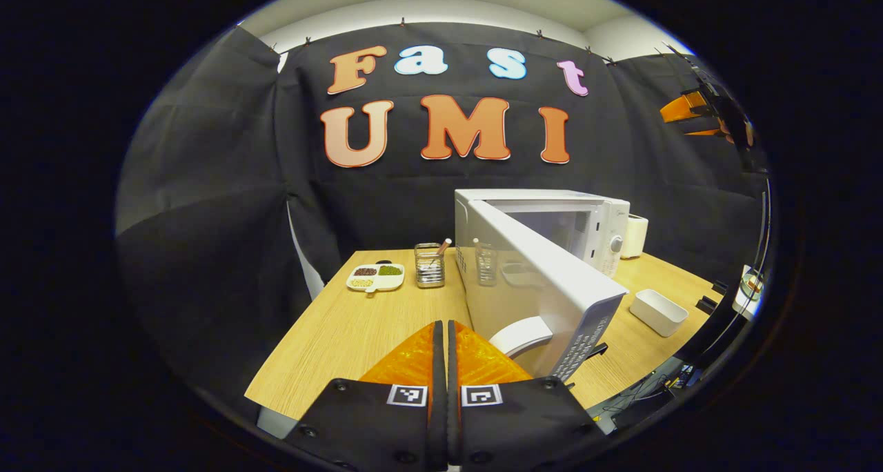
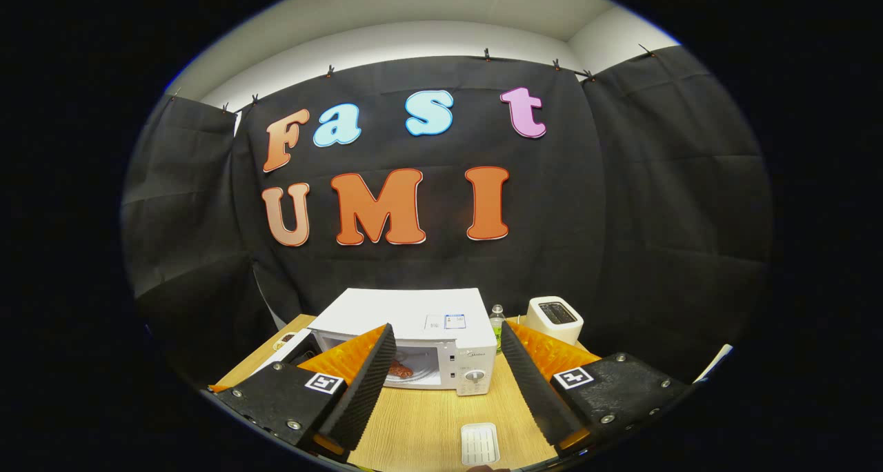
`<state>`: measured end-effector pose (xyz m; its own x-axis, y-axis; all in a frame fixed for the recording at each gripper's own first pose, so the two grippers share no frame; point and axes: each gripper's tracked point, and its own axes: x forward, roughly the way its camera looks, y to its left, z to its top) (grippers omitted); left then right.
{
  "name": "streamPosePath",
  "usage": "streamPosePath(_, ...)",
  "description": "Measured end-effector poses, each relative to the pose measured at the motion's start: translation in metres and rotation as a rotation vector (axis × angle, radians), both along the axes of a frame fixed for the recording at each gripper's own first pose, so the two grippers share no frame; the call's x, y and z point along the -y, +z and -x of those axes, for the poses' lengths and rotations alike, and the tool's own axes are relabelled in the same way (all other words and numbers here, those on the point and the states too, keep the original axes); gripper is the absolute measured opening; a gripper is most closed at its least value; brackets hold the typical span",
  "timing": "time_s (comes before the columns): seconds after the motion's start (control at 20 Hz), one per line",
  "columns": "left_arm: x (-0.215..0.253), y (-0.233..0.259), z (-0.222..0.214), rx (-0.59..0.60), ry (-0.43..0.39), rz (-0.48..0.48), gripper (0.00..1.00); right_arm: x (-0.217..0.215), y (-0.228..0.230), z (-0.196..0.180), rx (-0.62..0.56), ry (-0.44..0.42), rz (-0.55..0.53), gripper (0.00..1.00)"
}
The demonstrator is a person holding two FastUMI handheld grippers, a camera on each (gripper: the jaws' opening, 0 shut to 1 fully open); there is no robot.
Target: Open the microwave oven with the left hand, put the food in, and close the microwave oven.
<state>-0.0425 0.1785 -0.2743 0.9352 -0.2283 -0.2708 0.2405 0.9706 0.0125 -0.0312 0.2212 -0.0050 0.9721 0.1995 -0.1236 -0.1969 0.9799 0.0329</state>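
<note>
The left gripper (image 1: 441,334) is closed just beside the open microwave door (image 1: 545,286); the right gripper (image 2: 447,361) gapes empty (food (image 2: 400,370) inside).

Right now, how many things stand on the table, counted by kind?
Microwave: 1
Toaster: 1
Bottle: 1
White tray: 1
Divided plate: 1
Wire holder: 1
Total: 6

One microwave oven (image 1: 552,251) counted, one toaster (image 2: 555,318), one divided dish (image 1: 375,277), one wire holder (image 1: 430,265), one white tray (image 1: 659,311), one bottle (image 2: 497,322), two grippers (image 1: 443,341) (image 2: 447,368)
</note>
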Motion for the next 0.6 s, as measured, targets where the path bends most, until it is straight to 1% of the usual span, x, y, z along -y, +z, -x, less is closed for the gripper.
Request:
streamPosePath(0.15,0.028,0.002,0.002,-0.013,-0.056,0.026,0.04,0.012,-0.002,-0.001,-0.005,-0.021,-0.011,0.95)
streamPosePath(0.4,0.076,-0.002,0.007,-0.031,-0.169,0.014,0.04,0.030,-0.003,0.001,0.003,-0.055,-0.025,0.95)
streamPosePath(0.6,0.106,0.002,0.005,-0.031,-0.239,0.019,0.04,0.052,-0.005,0.004,0.001,-0.095,-0.016,0.95)
